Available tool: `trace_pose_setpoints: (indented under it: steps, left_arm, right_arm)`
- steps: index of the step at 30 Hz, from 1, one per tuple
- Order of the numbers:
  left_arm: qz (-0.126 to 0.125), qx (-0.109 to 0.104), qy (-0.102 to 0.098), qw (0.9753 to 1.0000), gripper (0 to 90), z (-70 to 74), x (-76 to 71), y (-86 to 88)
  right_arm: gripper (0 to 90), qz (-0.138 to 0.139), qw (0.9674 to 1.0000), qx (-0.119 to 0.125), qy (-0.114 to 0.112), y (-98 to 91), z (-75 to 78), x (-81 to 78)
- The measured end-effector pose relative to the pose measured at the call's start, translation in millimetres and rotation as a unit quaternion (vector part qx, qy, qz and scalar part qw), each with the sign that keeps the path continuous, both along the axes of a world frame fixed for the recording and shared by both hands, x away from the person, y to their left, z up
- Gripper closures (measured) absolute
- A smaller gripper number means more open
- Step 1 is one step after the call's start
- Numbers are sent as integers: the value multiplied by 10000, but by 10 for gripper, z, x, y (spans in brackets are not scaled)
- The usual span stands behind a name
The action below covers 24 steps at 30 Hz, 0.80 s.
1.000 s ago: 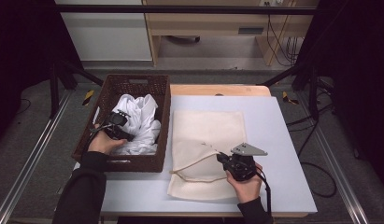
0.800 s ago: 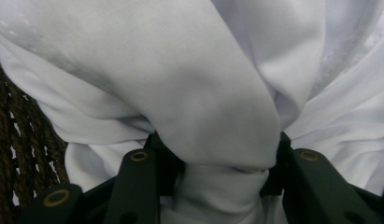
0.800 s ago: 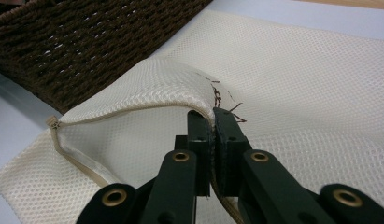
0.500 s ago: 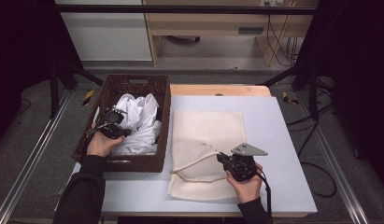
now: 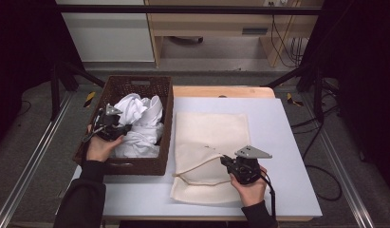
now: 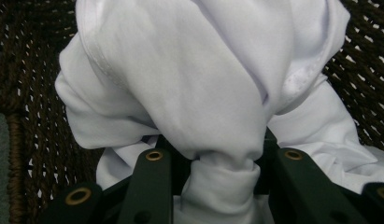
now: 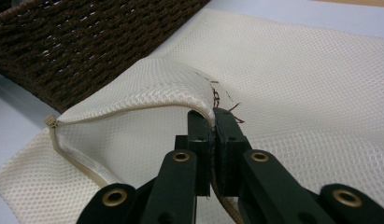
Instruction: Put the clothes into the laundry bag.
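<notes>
high view first, from the left: the dark brown woven wicker basket [image 5: 162,102] sits at the left edge of the pale grey table [image 5: 287,142], and the person's left gripper [image 5: 117,131] is down inside it, among a crumpled heap of white cotton garments [image 5: 140,124]. looking along it in the left gripper view, its two black jaws are drawn in tight around a bunched fold of the white cloth [image 6: 222,177], with the rest of the garment ballooning above them and the basket weave [image 6: 26,88] behind.

moving right, a cream mesh laundry bag with a zip edge [image 5: 211,137] lies flat on the table just beside the basket. the right gripper [image 5: 227,162] is at the bag's near end, and in the right gripper view its jaws are pinched together on the upper layer of the mesh at the zip [image 7: 208,114], holding that lip arched up so the mouth gapes towards the basket [image 7: 87,42].

to my eye the step in hand is getting the garment out of the basket and into that opening. i'd say lift the left high enough for the trailing cloth to clear the basket rim, because the grip is on one fold and the rest may drag or snag another piece. the right should hold the lip raised and steady, and the cloth should go in bunched end first.
</notes>
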<state>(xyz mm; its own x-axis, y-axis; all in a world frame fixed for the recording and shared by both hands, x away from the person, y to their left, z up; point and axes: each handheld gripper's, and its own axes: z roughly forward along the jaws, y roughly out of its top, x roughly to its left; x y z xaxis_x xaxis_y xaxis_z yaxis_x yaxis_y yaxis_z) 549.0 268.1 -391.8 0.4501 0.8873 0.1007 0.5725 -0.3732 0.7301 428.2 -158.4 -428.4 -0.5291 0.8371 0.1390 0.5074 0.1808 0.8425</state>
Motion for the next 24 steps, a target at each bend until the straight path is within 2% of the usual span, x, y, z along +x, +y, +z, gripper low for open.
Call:
trace_pose_setpoints:
  steps: [4, 10, 13, 19, 24]
  left_arm:
    - [-1, -122, -265, 9996, 683, 31, -42, 20]
    - [-24, -246, -525, 9983, 683, 67, -83, 38]
    - [18, -453, -698, 9965, 683, 111, -102, 71]
    - [99, -491, -756, 9959, 682, 204, -114, 88]
    - [177, -548, -967, 9936, 682, 251, -160, 94]
  right_arm:
    - [870, 9, 10000, -8, -7, -3, 0, 2]
    - [871, 9, 10000, -8, 2, -11, 3, 1]
    - [871, -15, 10000, 26, 23, -19, 8, 0]
    - [871, -19, 10000, 18, 28, -14, 2, 4]
    - [871, -12, 10000, 15, 21, -20, 4, 4]
